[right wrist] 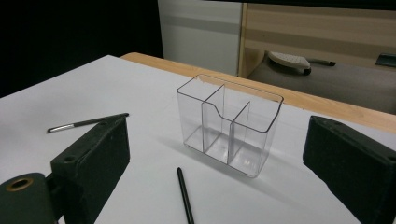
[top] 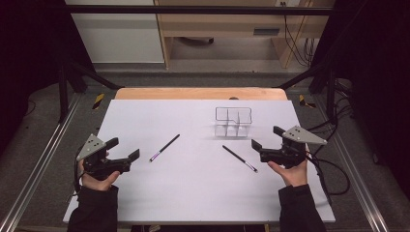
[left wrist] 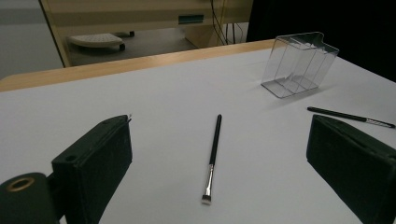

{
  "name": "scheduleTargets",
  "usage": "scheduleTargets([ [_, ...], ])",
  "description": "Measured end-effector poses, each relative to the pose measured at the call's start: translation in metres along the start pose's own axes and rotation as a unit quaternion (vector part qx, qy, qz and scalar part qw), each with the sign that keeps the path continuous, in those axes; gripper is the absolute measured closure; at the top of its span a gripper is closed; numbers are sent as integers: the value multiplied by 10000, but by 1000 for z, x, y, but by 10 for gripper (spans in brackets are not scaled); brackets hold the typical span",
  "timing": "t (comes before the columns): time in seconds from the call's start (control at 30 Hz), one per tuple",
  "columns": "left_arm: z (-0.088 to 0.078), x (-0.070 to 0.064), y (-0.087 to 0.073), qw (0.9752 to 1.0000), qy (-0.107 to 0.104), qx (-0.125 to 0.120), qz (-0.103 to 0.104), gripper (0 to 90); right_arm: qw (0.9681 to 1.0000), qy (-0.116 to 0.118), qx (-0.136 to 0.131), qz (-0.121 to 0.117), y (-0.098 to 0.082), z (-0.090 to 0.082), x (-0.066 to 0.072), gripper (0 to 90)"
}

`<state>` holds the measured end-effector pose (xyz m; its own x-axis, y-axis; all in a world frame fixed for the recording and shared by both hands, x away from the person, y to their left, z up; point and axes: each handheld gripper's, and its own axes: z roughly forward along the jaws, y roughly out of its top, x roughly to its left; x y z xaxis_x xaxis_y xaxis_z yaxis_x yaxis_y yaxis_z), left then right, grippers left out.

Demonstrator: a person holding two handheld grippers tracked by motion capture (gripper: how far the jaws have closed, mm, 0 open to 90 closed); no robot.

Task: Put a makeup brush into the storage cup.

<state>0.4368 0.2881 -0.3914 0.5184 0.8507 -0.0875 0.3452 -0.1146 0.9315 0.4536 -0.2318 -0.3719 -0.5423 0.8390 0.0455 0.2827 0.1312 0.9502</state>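
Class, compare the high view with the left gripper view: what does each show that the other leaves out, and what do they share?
High view alone: both hands, the left claw and right claw, both open, and the whole white table.

Left gripper view alone: the flat bristle tip and silver ferrule of the near makeup brush, seen close between its own jaws.

Shared: both brushes, the second one included, and the empty clear divided organizer.

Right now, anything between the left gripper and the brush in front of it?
Nothing. In the left gripper view, bare white table runs from the open left gripper to the left brush.
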Motion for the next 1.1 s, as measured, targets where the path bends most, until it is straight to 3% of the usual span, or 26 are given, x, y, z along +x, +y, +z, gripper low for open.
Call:
scheduleTargets([
  [0.83, 6, -2, -5, 9997, 55, 215, 114, 61, 9998, -36, 171, -29, 0, -1, 0, 87],
  [1.1, 7, -3, -5, 9995, 57, 257, 152, 60, 9992, -31, 381, -97, 0, 7, 6, 96],
])
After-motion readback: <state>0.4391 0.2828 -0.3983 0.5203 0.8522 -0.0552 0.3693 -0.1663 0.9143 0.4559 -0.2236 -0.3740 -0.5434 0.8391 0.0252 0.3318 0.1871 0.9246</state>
